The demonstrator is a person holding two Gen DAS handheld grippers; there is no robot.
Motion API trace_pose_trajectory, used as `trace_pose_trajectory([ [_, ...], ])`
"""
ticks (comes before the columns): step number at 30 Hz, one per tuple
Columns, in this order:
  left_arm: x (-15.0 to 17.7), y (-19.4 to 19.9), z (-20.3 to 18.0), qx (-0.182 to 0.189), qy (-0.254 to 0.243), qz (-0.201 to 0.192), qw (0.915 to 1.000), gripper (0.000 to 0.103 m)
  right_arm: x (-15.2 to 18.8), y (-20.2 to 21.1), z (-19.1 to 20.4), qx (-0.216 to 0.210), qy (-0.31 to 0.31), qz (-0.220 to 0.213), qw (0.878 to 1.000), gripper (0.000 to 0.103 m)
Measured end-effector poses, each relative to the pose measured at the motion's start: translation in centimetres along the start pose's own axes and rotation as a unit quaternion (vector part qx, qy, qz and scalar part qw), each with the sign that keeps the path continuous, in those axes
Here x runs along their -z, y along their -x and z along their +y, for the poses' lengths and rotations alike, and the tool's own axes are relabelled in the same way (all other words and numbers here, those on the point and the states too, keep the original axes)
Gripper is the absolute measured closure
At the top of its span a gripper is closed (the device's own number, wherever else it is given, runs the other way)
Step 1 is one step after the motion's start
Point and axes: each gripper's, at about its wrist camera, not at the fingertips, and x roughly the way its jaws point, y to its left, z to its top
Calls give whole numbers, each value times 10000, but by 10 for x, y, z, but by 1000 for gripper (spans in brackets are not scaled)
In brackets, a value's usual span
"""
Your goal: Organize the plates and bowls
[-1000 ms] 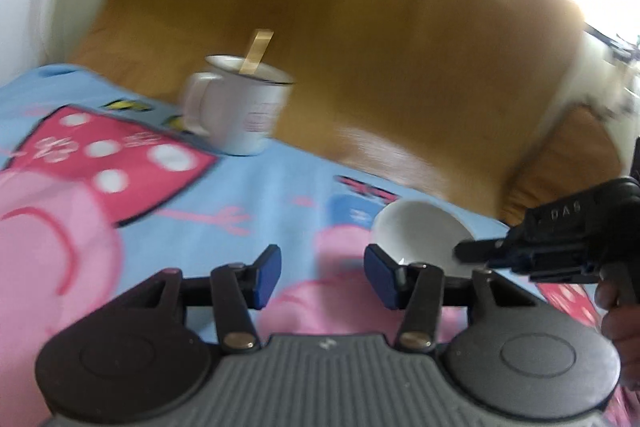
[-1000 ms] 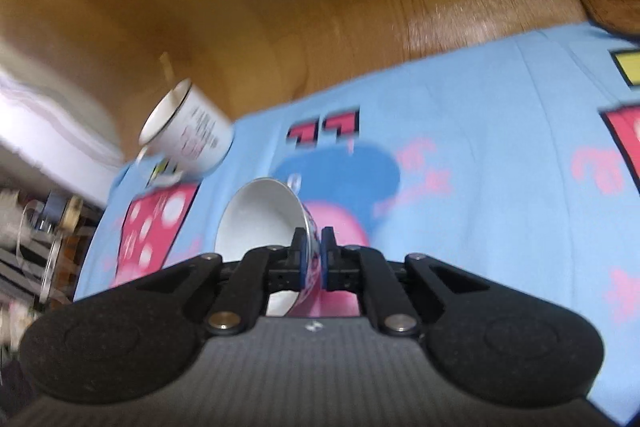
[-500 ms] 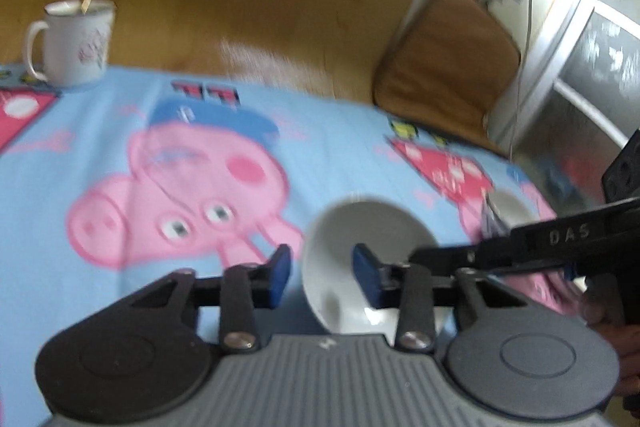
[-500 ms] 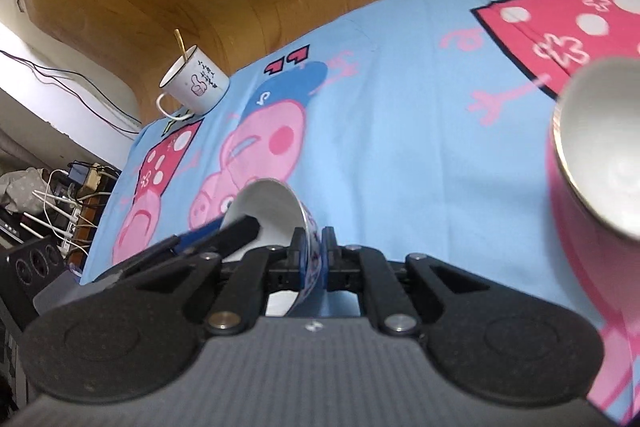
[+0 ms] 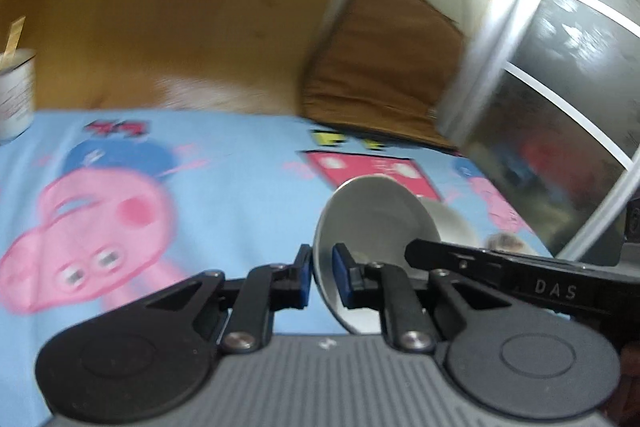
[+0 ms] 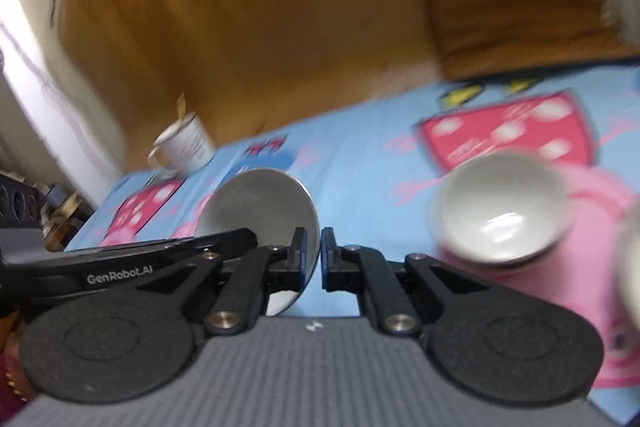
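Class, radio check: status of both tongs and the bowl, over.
Left tongs and right tongs both shut on tilted bowl rim. Second bowl upright on cloth at right. Mug far left, clear.

Your left gripper (image 5: 322, 277) and right gripper (image 6: 314, 259) look alike: black linkage arms with silver screws, blue finger pads, ribbed grey bodies with round black discs; side lettering reads "DAS" and "GenRobot.AI".

A light blue cartoon-pig cloth (image 6: 360, 163) covers the flat surface. On it stands a white enamel mug (image 6: 185, 146) with a tan stick inside, at the far edge near the wooden floor. To the right of the mug, well apart, sits a white ceramic bowl (image 6: 500, 205), upright.
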Motion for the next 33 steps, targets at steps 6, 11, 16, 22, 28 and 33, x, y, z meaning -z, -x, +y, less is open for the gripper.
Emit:
trace_pose_trajectory([
  [6, -20, -46, -44, 335, -273, 288, 9987, 89, -5, 29, -37, 669, -54, -670, 9955, 94],
  [11, -26, -75, -61, 356, -260, 512, 9977, 89, -5, 31, -67, 856, -318, -759, 9929, 94],
  [16, -27, -94, -72, 141, -339, 612, 9974, 89, -4, 28, -87, 911, -446, -765, 9919, 91],
  [22, -27, -101, -80, 65, -376, 617, 9974, 82, 0, 34, -96, 1019, -524, -994, 9884, 76],
  [28, -27, -91, -90, -186, -590, 366, 9974, 73, 0, 45, -97, 1061, -414, -1231, 9858, 75],
  [33, -28, -79, -94, -498, -803, 143, 9954, 67, 1, 47, -94, 973, -424, -1239, 9866, 75],
])
